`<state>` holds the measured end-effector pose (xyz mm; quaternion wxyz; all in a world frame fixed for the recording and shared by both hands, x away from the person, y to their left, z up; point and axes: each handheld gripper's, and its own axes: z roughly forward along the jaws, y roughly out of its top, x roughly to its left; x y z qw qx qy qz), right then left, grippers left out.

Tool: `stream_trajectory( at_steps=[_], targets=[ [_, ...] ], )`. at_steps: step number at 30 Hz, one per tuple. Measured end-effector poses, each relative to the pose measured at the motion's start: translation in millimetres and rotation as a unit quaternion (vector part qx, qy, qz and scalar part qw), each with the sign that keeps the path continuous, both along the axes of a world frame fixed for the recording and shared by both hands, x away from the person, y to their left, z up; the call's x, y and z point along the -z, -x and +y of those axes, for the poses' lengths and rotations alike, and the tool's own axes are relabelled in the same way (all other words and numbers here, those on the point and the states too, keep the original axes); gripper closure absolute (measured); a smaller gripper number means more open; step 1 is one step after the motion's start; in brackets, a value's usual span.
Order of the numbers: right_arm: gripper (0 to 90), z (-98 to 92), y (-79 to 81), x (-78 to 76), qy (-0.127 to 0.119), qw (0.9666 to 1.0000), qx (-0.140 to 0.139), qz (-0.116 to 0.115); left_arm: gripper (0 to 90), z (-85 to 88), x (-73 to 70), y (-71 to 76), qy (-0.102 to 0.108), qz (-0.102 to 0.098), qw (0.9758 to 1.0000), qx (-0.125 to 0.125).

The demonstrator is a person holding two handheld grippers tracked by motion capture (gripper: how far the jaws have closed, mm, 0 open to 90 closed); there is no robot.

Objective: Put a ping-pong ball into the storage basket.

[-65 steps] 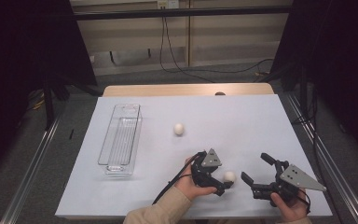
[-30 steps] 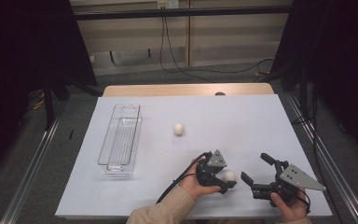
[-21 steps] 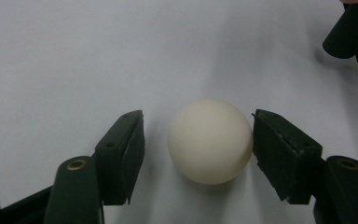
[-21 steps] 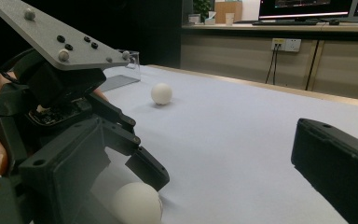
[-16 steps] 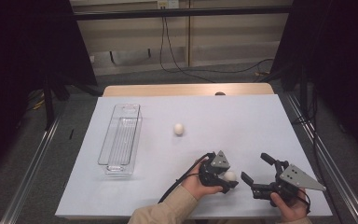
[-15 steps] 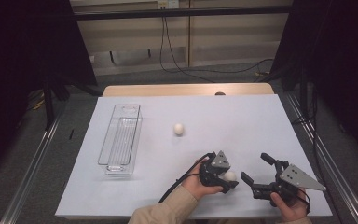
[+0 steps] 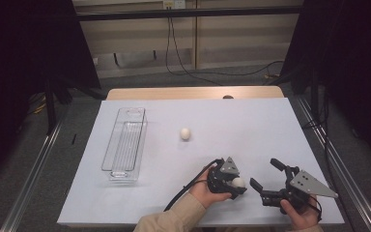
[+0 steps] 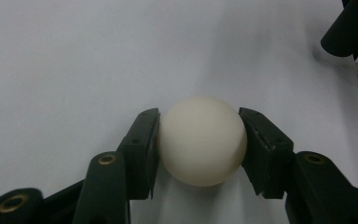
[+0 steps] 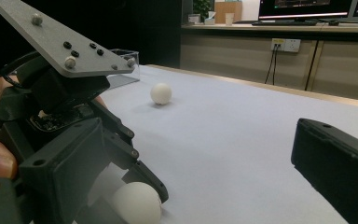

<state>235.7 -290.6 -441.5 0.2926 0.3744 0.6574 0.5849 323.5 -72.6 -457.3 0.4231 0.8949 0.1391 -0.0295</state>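
A white ball (image 8: 200, 140) rests on the white table top (image 7: 251, 125) near the front edge. My left gripper (image 7: 235, 183) has just been closing and is now shut on it, with both black pads (image 8: 145, 149) pressed on the ball's sides. The same ball (image 9: 137, 203) appears low in the right gripper view, under the left gripper's body. My right gripper (image 7: 264, 173) lies just right of it, open with nothing between its jaws. A second white ball (image 7: 185, 134) sits alone near the table's middle, also visible (image 9: 161, 93) farther off.
A long clear plastic tray (image 7: 124, 178) stands at the left of the table, its corner (image 9: 126, 56) visible in the right gripper view. Black cables trail from both grippers. The table's front edge is close behind the hands.
The left gripper has shifted slightly right onto the near ball and its jaws have closed on it. The right hand and the far ball have not moved.
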Motion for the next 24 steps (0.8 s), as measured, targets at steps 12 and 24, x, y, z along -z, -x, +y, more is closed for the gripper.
stream_trajectory(
  at_steps=[12,24],
  targets=[
    [2.3,-0.2,0.1,0.1,0.000,1.0000,-0.001,-0.001,50.8,7.4,-4.8,-2.8,0.001,0.010,0.9999,-0.009],
    [2.3,1.0,0.1,0.0,0.001,1.0000,-0.002,0.001,50.8,16.6,-10.8,-4.8,0.013,0.019,0.9997,-0.014]
  ],
)
